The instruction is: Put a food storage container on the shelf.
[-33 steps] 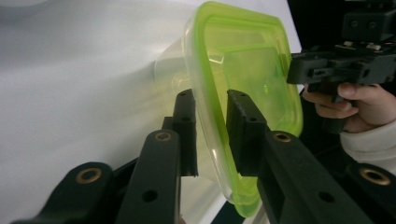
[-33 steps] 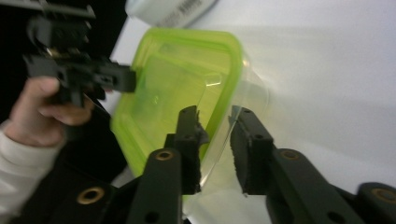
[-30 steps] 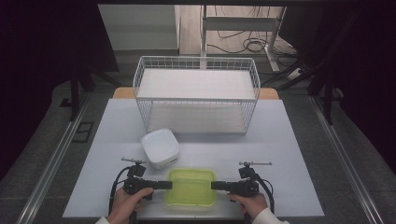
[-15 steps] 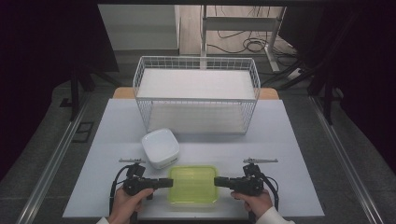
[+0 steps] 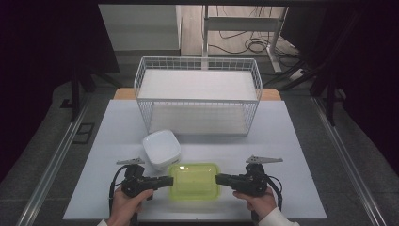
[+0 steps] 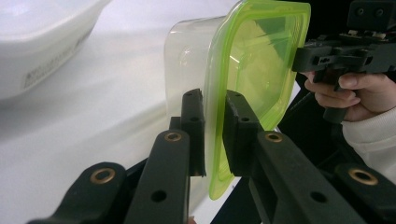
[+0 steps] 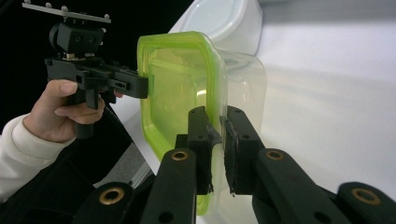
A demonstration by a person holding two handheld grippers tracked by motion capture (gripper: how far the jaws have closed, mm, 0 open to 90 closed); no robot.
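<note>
In the high view, the green-lidded container (image 5: 194,181) sits low in the frame, just below centre, spanned between the two grippers. The left gripper (image 5: 164,181) comes in from the lower left and clamps the lid's left rim; the right gripper (image 5: 222,179) comes in from the lower right and clamps the right rim. Each points level, toward the other, so the container's long axis runs across the frame from one gripper to the other.

In the left gripper view, the black jaws stand together on the green rim, one on either face of it, with the clear body of the container (image 6: 196,70) to the left of the lid and the other hand (image 6: 348,91) at the far edge in the upper right. The right gripper view shows the same pinch mirrored: jaws pressed on the rim of the container (image 7: 182,88), with the opposite hand (image 7: 63,109) at the left.

Just above and left of the container in the high view lies a white bowl (image 5: 161,148), near but apart from it. Higher in the frame stands the wire basket (image 5: 197,75) on the white table (image 5: 301,141). The basket lies straight up the frame from the container, about equally far from both hands, so any carry toward it would likely need both to move together and keep the container level.
</note>
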